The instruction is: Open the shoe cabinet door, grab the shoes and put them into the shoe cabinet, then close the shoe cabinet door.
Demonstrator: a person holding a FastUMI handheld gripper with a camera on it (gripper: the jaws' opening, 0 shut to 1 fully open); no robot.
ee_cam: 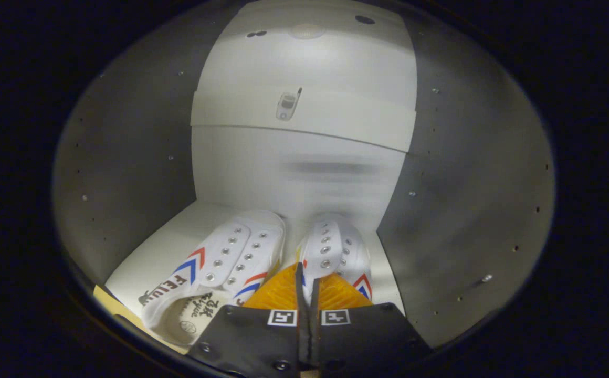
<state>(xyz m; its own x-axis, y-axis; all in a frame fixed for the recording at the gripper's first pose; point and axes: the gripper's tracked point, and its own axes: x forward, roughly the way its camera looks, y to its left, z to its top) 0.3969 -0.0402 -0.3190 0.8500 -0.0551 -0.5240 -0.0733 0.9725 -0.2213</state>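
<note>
White cabinet interior (304,168), both shoes (241,257) resting on bottom shelf (168,247), toes toward back wall. Tongs (308,294) pinched narrow, gripping nothing visible; probably ready for door closing.

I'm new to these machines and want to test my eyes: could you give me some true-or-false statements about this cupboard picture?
1. Two shoes lie inside the cabinet. True.
2. The shoes are black. False: they are white with red and blue stripes.
3. The tongs are spread wide. False: their fingers are closed together, with only a thin slit between them.
4. The right shoe lies just ahead of the fingers. True.
5. The shoes are laced up. False: the eyelets are bare.
</note>
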